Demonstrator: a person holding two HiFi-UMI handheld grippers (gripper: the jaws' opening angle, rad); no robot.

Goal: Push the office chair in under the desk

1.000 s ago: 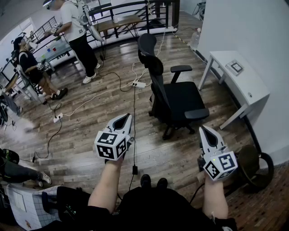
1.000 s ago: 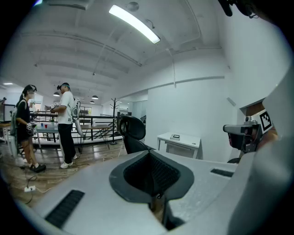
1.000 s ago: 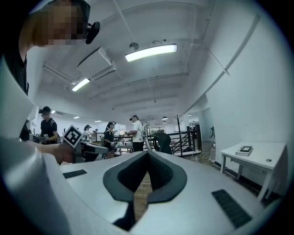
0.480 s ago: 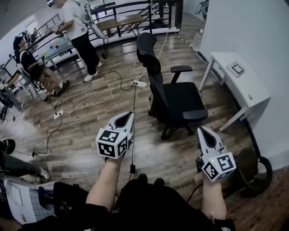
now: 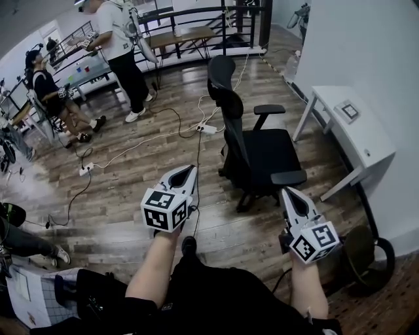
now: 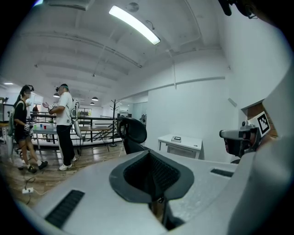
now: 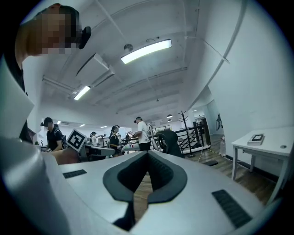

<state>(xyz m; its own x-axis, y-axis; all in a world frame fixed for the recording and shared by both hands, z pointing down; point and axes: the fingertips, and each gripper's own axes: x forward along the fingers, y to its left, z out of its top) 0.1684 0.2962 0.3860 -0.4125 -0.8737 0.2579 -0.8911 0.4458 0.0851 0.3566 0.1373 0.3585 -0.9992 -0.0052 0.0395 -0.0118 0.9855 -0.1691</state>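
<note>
The black office chair (image 5: 256, 148) stands on the wood floor, turned side-on, its seat towards the white desk (image 5: 357, 127) against the right wall. It is clear of the desk, not under it. My left gripper (image 5: 188, 170) is shut and empty, pointing at the chair's back from a short way off. My right gripper (image 5: 286, 192) is shut and empty too, just short of the nearer armrest (image 5: 289, 177). The left gripper view looks over its closed jaws (image 6: 149, 155) to the chair's headrest (image 6: 133, 130) and the desk (image 6: 180, 142). The right gripper view shows the chair (image 7: 169, 142) far off.
Cables and a power strip (image 5: 209, 129) cross the floor left of the chair. Several people (image 5: 121, 46) stand at tables by a black railing (image 5: 196, 19) at the back left. A black round object (image 5: 370, 258) lies on the floor at right.
The person has taken a step and the view has shifted a little; the chair and desk sit slightly lower and farther right in the picture. Both grippers stay shut and held out in front.
</note>
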